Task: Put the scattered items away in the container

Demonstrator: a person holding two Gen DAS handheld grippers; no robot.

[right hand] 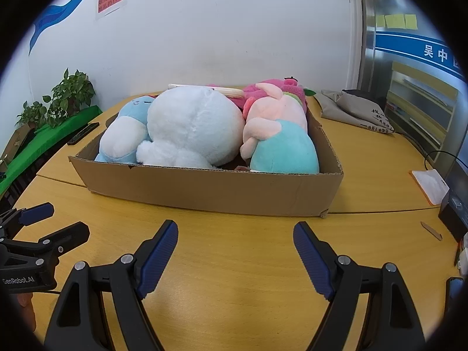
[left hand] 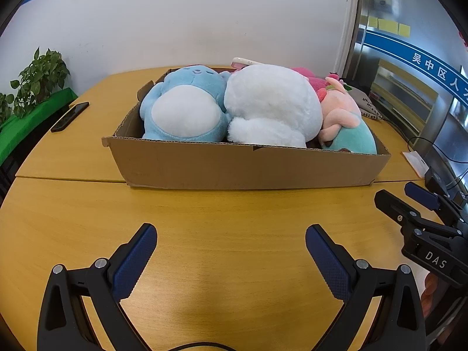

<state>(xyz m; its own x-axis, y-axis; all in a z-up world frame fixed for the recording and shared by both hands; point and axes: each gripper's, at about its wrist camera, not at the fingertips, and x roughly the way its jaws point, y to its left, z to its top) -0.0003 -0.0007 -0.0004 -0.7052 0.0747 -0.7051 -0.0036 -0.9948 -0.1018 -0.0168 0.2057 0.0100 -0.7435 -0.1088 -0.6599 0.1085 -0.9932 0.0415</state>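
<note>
A shallow cardboard box [left hand: 234, 166] [right hand: 222, 190] sits on the wooden table, packed with plush toys. A blue toy with a white belly [left hand: 184, 108] [right hand: 122, 134] lies at its left, a big white one [left hand: 272, 105] [right hand: 193, 125] in the middle, a pink and teal one [left hand: 348, 125] [right hand: 278, 137] at the right, and a magenta one [right hand: 263, 87] behind. My left gripper [left hand: 231, 234] stands open over bare table in front of the box. My right gripper [right hand: 235, 231] [left hand: 395, 194] is open too, beside the left one, holding nothing.
A dark phone [left hand: 70, 116] [right hand: 83, 134] lies at the table's left edge near potted plants [left hand: 38, 82]. A grey cloth bag [right hand: 356, 108] rests behind the box at the right. White paper [right hand: 430, 185], a black box [right hand: 453, 213] and cables lie at the right edge.
</note>
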